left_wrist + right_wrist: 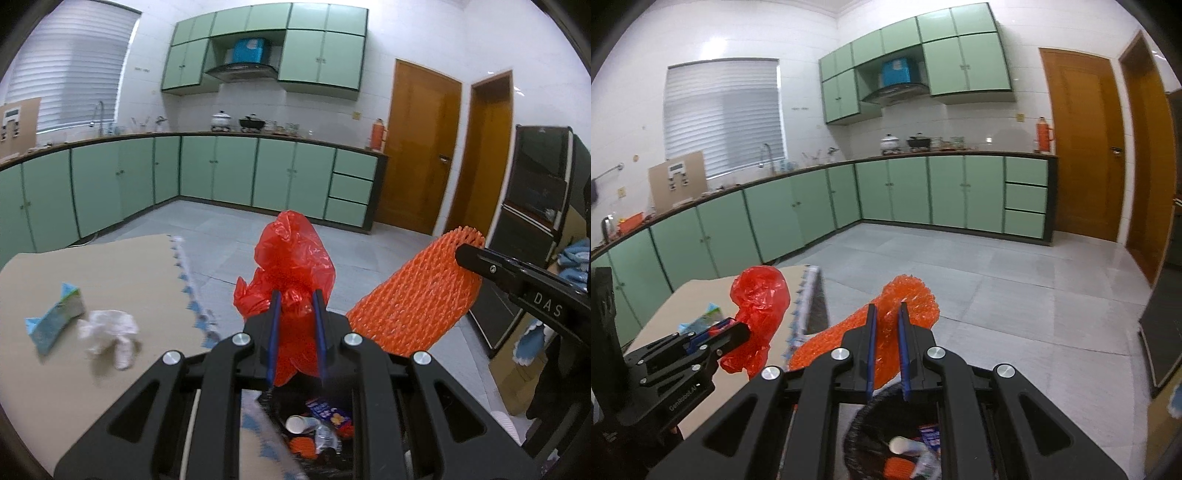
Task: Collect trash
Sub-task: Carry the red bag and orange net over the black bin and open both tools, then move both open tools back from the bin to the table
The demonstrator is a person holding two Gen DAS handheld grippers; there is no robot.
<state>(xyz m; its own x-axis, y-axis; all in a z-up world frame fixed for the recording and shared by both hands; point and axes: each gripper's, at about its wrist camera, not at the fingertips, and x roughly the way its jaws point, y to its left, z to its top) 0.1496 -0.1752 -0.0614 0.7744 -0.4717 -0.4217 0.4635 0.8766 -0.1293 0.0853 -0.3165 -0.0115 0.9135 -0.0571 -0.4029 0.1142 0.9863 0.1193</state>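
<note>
My left gripper (295,295) is shut on a crumpled red plastic bag (291,266), held up beyond the table's edge. To its right, my right gripper (463,254) is shut on an orange foam fruit net (410,299). In the right wrist view the right gripper (887,306) pinches the net (908,295), and the left gripper (742,330) holds the red bag (759,295) at the left. A black trash bin (273,397) with several pieces of rubbish sits below both grippers; it also shows low in the right wrist view as the bin (857,421).
On the beige table (122,266) lie a blue-green carton (55,321) and a crumpled white tissue (110,332). Green cabinets (236,173) line the far walls across a grey tiled floor (960,266). A dark cabinet (532,206) and cardboard boxes stand at the right.
</note>
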